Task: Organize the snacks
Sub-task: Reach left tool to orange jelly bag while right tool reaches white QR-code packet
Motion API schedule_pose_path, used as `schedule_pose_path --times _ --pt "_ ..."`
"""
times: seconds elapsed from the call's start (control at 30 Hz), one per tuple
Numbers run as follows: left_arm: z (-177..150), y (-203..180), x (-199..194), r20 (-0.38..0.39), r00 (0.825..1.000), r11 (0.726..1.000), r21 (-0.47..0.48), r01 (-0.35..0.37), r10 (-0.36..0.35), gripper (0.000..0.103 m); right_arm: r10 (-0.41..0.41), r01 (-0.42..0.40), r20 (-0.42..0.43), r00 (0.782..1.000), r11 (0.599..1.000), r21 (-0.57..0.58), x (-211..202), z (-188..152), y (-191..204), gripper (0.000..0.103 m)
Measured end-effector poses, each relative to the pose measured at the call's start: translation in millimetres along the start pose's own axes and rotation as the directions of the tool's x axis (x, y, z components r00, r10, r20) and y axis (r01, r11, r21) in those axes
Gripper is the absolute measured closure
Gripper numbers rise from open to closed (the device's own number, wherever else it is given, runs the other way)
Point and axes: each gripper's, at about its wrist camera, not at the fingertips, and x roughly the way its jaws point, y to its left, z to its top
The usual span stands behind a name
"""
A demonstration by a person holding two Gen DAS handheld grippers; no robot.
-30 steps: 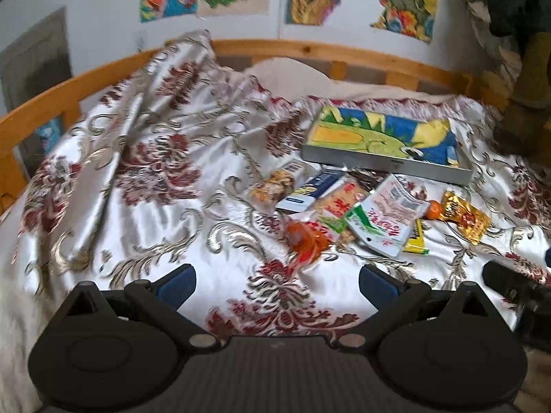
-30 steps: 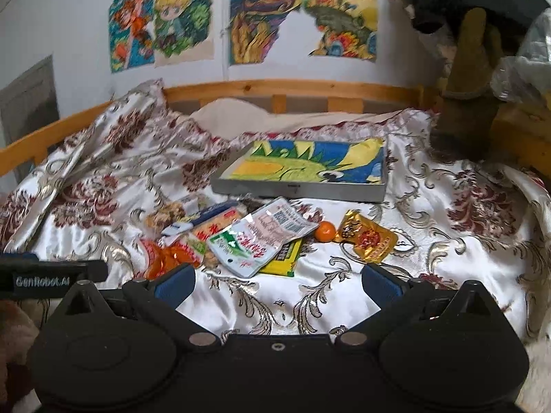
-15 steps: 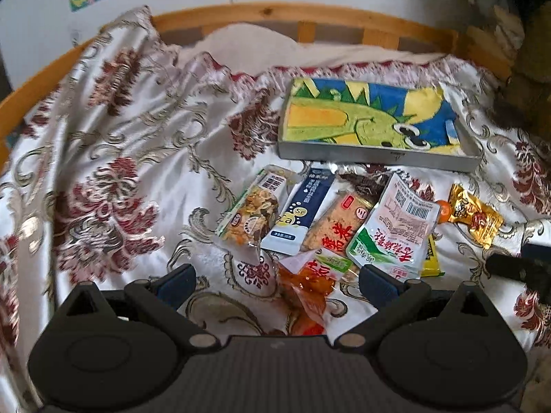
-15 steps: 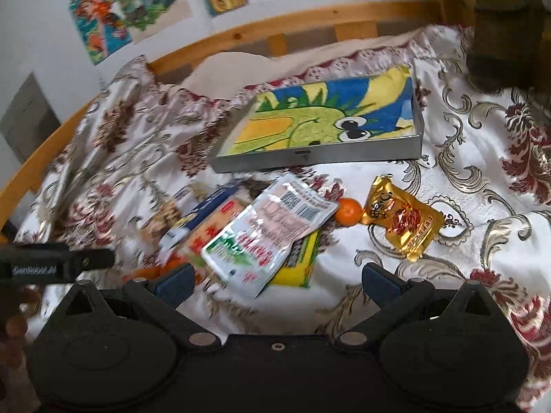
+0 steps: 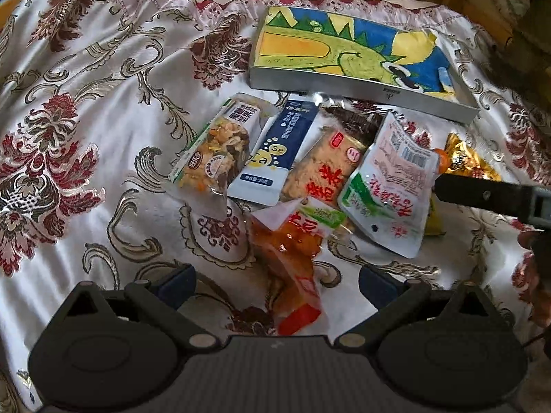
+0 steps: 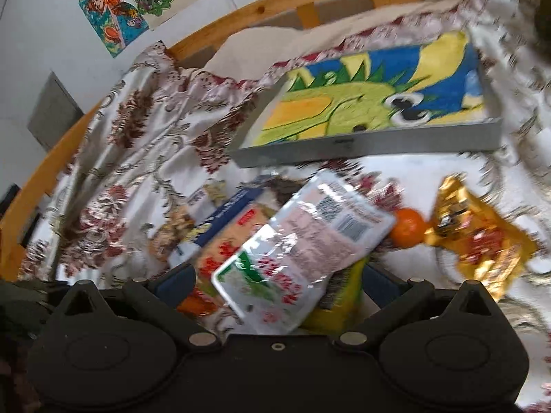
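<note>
Several snack packets lie in a loose pile on a floral bedspread [image 5: 86, 110]. My left gripper [image 5: 275, 280] is open, its fingers standing either side of an orange-red packet [image 5: 292, 258]. Beyond it lie a nut bar [image 5: 217, 148], a blue-and-white sachet [image 5: 275, 151] and a tan cracker pack [image 5: 320, 168]. My right gripper [image 6: 277, 284] is open low over a white-and-green pouch [image 6: 296, 251], with a yellow packet [image 6: 341, 296] under that pouch. A small orange fruit [image 6: 408, 227] and a gold wrapper [image 6: 478, 237] lie to the right. A grey tray [image 5: 361, 84] with a dragon picture sits behind the pile.
A wooden bed rail [image 6: 241, 13] curves round the back and left, with a pillow [image 6: 261, 48] against it. Posters [image 6: 137, 0] hang on the wall. The right gripper's dark body [image 5: 489, 196] reaches in from the right edge of the left wrist view, above the pouch.
Both grippers have dropped and moved forward onto the snack pile. The left now straddles the orange-red packet and the right hangs over the white-and-green pouch. Both stayed open.
</note>
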Motion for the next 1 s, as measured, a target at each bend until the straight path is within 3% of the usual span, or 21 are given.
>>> schedule_pose_path --times 0.1,0.37,0.73,0.83,1.0 --pt "0 0 9 -0.026 1.000 1.000 -0.019 0.008 -0.009 0.003 -0.001 0.002 -0.032 0.999 1.000 0.027 8 -2 -3 0.001" --pt "-4 -8 15 -0.020 0.999 0.999 0.015 0.028 -0.028 0.028 0.014 -0.012 -0.022 1.000 0.998 0.055 18 -5 -10 0.027" --pt "-5 -10 24 0.001 0.999 0.998 0.034 0.048 -0.048 0.051 -0.001 0.005 -0.039 0.999 0.996 0.089 28 -5 -20 0.036" --pt "-3 -11 28 -0.013 0.999 0.998 0.049 0.035 -0.035 0.058 0.010 -0.008 -0.038 0.999 0.999 0.052 36 -4 -16 0.040" --pt "1 -2 28 -0.005 0.997 0.997 -0.017 0.075 -0.075 0.066 0.016 -0.016 -0.019 1.000 1.000 -0.019 50 -2 -7 0.044"
